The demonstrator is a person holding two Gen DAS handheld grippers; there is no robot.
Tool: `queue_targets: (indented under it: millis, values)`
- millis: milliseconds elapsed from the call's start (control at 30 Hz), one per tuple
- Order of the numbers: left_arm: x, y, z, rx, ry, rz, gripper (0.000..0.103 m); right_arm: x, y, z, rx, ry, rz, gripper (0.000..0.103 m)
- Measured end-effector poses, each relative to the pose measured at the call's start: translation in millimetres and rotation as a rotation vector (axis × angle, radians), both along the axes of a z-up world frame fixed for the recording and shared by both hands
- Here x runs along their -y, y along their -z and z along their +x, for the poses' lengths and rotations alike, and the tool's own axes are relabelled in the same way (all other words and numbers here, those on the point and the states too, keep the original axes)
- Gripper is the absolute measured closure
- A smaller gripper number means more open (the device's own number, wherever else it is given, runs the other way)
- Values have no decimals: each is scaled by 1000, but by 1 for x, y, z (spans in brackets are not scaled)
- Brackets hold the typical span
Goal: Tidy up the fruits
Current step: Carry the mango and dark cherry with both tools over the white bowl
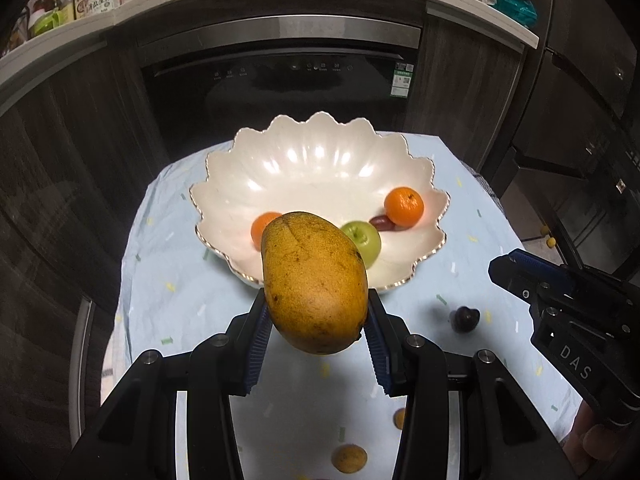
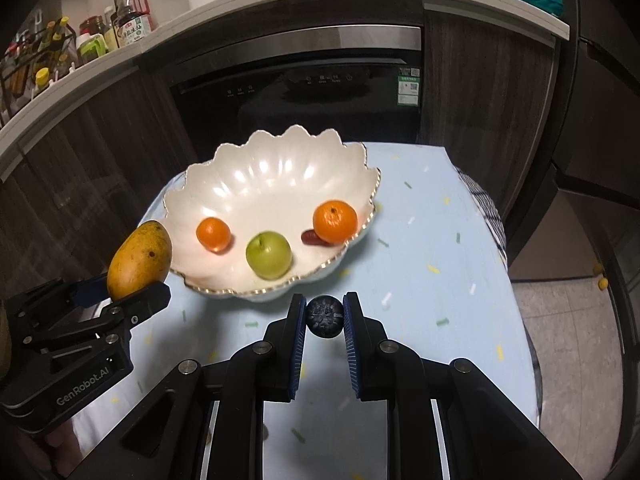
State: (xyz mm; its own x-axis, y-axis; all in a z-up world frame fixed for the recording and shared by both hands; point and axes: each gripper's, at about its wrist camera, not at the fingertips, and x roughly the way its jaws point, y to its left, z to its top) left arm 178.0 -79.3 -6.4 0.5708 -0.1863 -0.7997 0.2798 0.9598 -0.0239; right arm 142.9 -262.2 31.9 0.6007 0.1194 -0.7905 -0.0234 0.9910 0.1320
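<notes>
Yellow mango (image 1: 315, 284) clamped in my left gripper (image 1: 316, 320) above tablecloth (image 1: 168, 264) | my right gripper (image 2: 325, 316) pinches dark round fruit (image 2: 325, 316) | scalloped bowl (image 2: 272, 160) holds tangerines, green apple (image 2: 268, 255)

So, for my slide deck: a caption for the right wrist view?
Right gripper pinching a small dark fruit before the scalloped bowl; left gripper holds a mango.

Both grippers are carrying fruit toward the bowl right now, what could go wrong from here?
1. The mango is big and smooth, and the left gripper pinches only its lower part, so it may tip or slip out.
2. Dropped in, it could strike the green apple or small orange in the bowl.
3. The small dark fruit sits at the very tips of the right gripper jaws and could pop free.
</notes>
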Motion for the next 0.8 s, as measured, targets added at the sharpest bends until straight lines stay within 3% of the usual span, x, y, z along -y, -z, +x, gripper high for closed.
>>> queue_targets:
  millis: [800]
  values:
    - [-6, -7, 64, 36, -26, 7, 59, -6, -9, 70, 43, -5, -33, 83]
